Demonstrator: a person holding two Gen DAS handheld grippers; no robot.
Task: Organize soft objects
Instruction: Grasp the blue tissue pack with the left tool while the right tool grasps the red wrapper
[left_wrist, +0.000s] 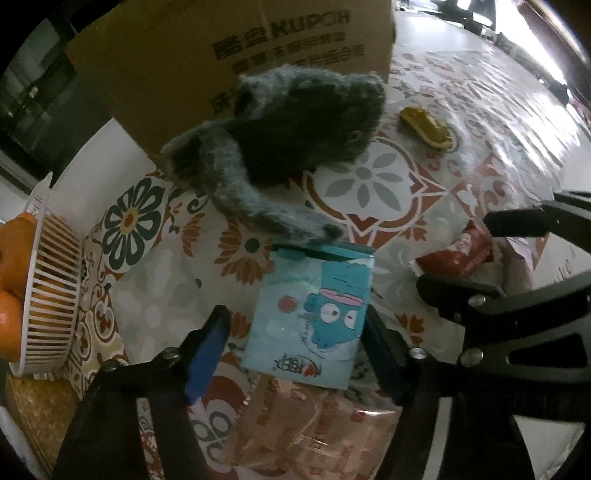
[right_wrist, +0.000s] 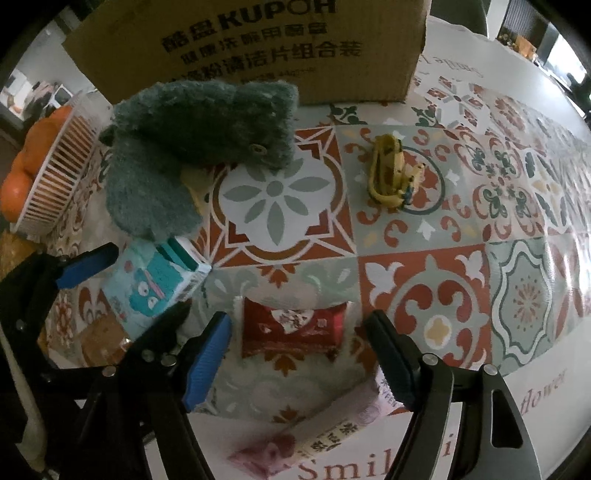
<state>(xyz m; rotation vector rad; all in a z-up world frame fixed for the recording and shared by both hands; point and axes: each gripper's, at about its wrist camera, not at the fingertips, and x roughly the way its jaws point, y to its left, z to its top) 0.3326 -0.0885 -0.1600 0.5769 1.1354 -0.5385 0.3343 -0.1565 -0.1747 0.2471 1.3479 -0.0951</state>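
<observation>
Left gripper (left_wrist: 295, 328): jaws spread, one on either side of the blue tissue pack (left_wrist: 310, 317); a gap shows on the blue-padded side, while contact on the other side cannot be told.
Right gripper (right_wrist: 297, 336): jaws spread around the red tissue pack (right_wrist: 293, 326), with gaps on both sides, nothing pinched.
Blue tissue pack: flat on the worktop (right_wrist: 424, 236), cartoon print upward; in the right wrist view it sits between the left gripper's jaws, just left of the red pack.
Red tissue pack: flat on the patterned cloth, near the front edge of the worktop.
Grey plush toy (left_wrist: 295, 122): lies beyond the blue pack, against the cardboard box (right_wrist: 258, 40); one limb reaches the pack's far edge.
Pink tissue pack (right_wrist: 306, 432): nearer the camera than the red pack, partly under the right gripper.
Peach tissue pack (left_wrist: 306, 421): just below the blue pack, touching or tucked beneath it.
Yellow item (right_wrist: 391, 173): small, crumpled, well apart to the right.
White basket (right_wrist: 59, 166): at the left edge, holding oranges (right_wrist: 22, 173).
</observation>
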